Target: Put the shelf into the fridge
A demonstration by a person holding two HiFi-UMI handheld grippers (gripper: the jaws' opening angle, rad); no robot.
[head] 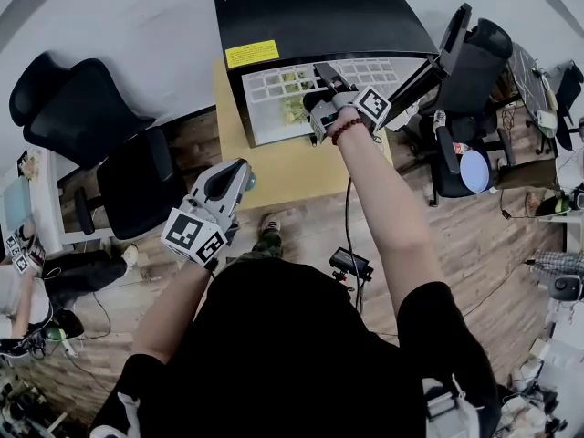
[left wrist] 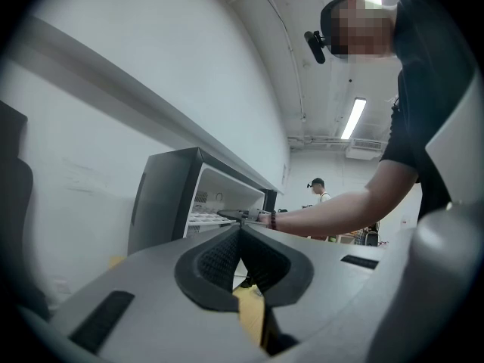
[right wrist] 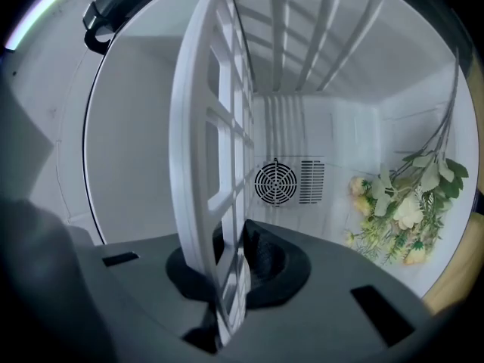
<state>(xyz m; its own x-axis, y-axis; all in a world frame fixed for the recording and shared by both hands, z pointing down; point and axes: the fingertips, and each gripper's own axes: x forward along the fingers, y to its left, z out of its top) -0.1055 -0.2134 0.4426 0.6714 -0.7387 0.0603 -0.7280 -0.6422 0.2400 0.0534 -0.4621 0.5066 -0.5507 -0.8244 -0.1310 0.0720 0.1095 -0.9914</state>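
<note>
The person's black top (head: 301, 336) fills the bottom of the head view. Just ahead of it the left hand-held gripper (left wrist: 240, 257) hangs back over the floor, short of the yellow worktop (head: 292, 167). Its jaws are pressed together with nothing between them.

Farther out, the right arm reaches across the worktop to the mouth of the open fridge (head: 310, 7). There the right hand-held gripper (right wrist: 231, 259) is clamped on the near edge of the white grid shelf (right wrist: 212, 127). The shelf runs straight ahead from those jaws, its long axis aimed into the cavity, most of it already past the opening.

Beyond it, artificial flowers (right wrist: 401, 210) lie on the fridge floor and a round fan vent (right wrist: 277, 181) sits in the back wall.

The right hand is plainly the working one. What likely remains is to push the shelf straight back along its own length, keeping it level with the side walls.
</note>
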